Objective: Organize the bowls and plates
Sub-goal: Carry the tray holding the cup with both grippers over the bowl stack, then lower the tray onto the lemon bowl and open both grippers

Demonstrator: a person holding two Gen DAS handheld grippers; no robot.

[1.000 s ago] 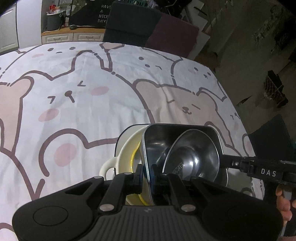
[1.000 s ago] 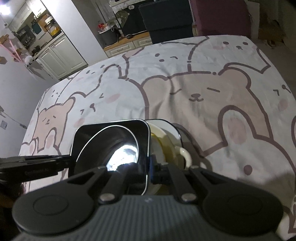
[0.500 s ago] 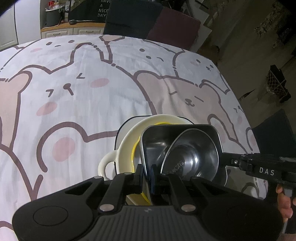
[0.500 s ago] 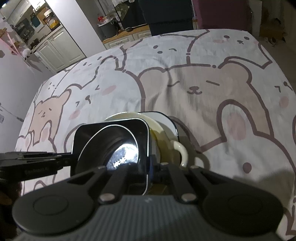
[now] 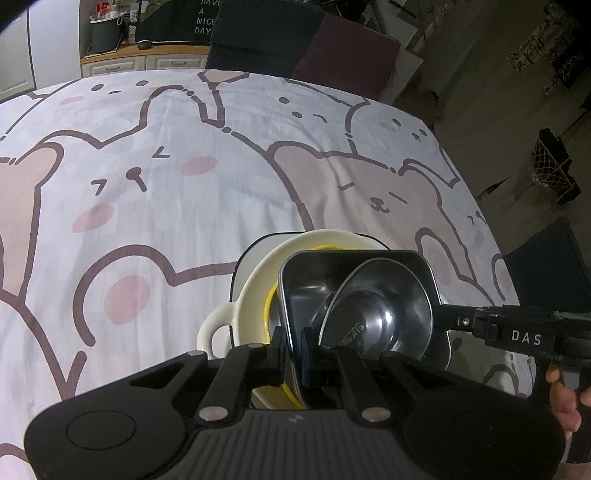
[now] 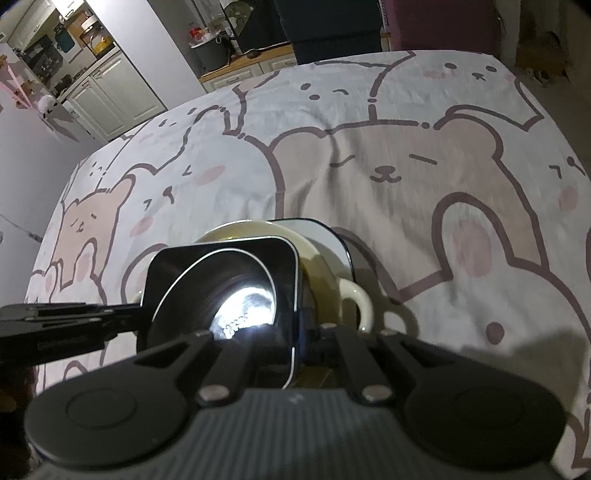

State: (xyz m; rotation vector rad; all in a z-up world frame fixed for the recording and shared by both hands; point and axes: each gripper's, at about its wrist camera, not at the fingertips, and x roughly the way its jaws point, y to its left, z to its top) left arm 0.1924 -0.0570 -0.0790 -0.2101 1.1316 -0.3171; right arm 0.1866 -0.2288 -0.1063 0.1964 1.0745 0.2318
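Observation:
A square steel dish [image 5: 306, 291] with a round steel bowl [image 5: 384, 314] inside it is held between both grippers. My left gripper [image 5: 293, 345] is shut on the dish's left wall. My right gripper [image 6: 301, 339] is shut on its right wall [image 6: 295, 295]; its arm shows in the left wrist view [image 5: 517, 332]. The dish hangs over a cream two-handled bowl [image 5: 255, 295] with a yellow inside, which rests on a white square plate [image 5: 251, 251]. The cream bowl [image 6: 325, 280] and plate [image 6: 332, 236] also show in the right wrist view.
The table is covered by a bear-print cloth [image 5: 184, 184]. Dark chairs [image 5: 266, 33] stand at its far edge, with a cabinet [image 6: 110, 92] beyond. The cloth's right edge [image 5: 480, 206] drops to the floor.
Both grippers have lifted and pulled back with the steel dish. More of the cream bowl and plate beneath it shows now.

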